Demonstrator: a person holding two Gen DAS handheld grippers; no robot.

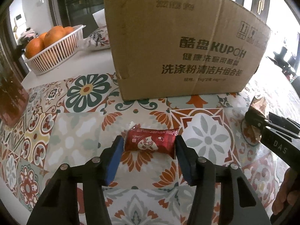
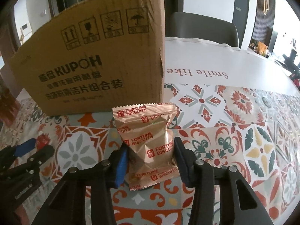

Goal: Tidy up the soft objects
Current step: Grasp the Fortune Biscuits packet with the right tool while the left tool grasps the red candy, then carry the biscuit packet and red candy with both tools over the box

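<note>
Before the cardboard box (image 1: 180, 43): left gripper (image 1: 149, 143) pinching red snack packet (image 1: 151, 139); right gripper (image 2: 150, 150) clamped on gold biscuit packet (image 2: 148, 142).

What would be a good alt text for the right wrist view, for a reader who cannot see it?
The right gripper is shut on a gold Fortune Biscuits packet above a patterned tablecloth. A tall KUPOH cardboard box stands just behind it, and the left gripper shows at the left edge with something red between its fingers.

Cardboard box (image 1: 180, 43) top cropped; its smallest print seems unreadable
</note>
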